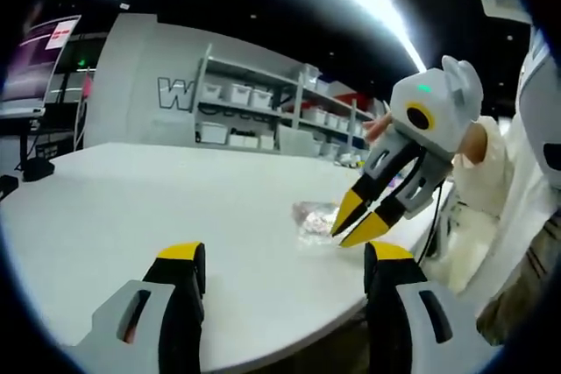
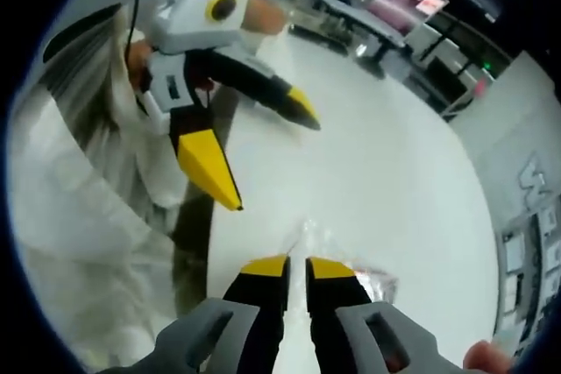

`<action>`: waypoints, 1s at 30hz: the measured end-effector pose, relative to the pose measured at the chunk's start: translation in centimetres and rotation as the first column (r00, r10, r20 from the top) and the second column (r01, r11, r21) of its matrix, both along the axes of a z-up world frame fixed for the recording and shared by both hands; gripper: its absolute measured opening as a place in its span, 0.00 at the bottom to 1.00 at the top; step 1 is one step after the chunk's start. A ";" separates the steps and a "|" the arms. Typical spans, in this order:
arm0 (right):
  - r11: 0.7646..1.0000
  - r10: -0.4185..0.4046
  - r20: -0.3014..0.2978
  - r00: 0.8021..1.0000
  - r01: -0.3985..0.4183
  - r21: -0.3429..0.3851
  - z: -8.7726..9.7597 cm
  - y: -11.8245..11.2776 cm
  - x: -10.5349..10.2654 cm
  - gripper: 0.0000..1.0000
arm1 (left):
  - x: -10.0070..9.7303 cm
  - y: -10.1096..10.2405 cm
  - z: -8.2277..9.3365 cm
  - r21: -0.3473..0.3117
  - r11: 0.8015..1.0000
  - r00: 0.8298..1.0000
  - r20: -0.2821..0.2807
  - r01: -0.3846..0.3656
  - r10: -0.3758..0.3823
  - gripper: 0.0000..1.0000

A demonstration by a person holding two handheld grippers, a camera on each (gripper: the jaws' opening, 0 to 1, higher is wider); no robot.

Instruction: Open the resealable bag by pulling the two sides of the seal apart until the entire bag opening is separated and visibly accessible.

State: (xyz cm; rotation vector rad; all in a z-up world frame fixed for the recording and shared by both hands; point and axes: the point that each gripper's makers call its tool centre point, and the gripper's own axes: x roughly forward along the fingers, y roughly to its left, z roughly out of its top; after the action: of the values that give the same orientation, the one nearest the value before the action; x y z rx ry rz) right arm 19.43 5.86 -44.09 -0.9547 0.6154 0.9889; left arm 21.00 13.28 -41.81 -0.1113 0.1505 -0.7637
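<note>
Hovering over the resealable bag [image 2: 351, 276], right gripper [image 2: 296, 265] nearly closed, fingers just apart, gripping nothing. Bag lying flat near the worktop [image 1: 149, 199] edge, directly ahead of those fingertips; long axis unclear. Left gripper [image 1: 285, 256] spread wide, released, farther off. Beyond, shelving [image 1: 263, 111]; wall lettering begins "W".

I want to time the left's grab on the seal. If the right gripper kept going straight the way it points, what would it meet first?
Most likely the resealable bag on the white table, lying just past the right gripper; its fingers are nearly closed. Depth is hard to judge.
</note>
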 end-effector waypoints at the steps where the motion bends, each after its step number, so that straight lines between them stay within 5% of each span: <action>1: 1.000 -0.001 -0.004 1.000 0.001 0.000 -0.1 0.0 -0.1 0.02 | 0.0 0.0 0.0 0.000 1.000 1.000 0.000 0.001 -0.001 0.73; 19: 0.997 -0.031 -0.026 0.999 0.032 0.063 -0.4 -0.1 -0.3 0.00 | -0.3 -0.7 -0.1 0.012 1.000 1.000 -0.010 0.027 -0.027 0.70; 30: 0.951 -0.152 -0.076 0.985 0.167 0.260 0.5 -0.4 0.5 0.00 | -0.8 -1.8 0.2 -0.021 0.996 0.995 -0.037 0.090 -0.091 0.53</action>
State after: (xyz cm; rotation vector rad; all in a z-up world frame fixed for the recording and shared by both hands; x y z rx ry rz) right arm 19.89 5.50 -43.61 -0.6315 0.5791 0.9283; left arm 20.15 11.51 -41.62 -0.1378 0.1851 -0.8537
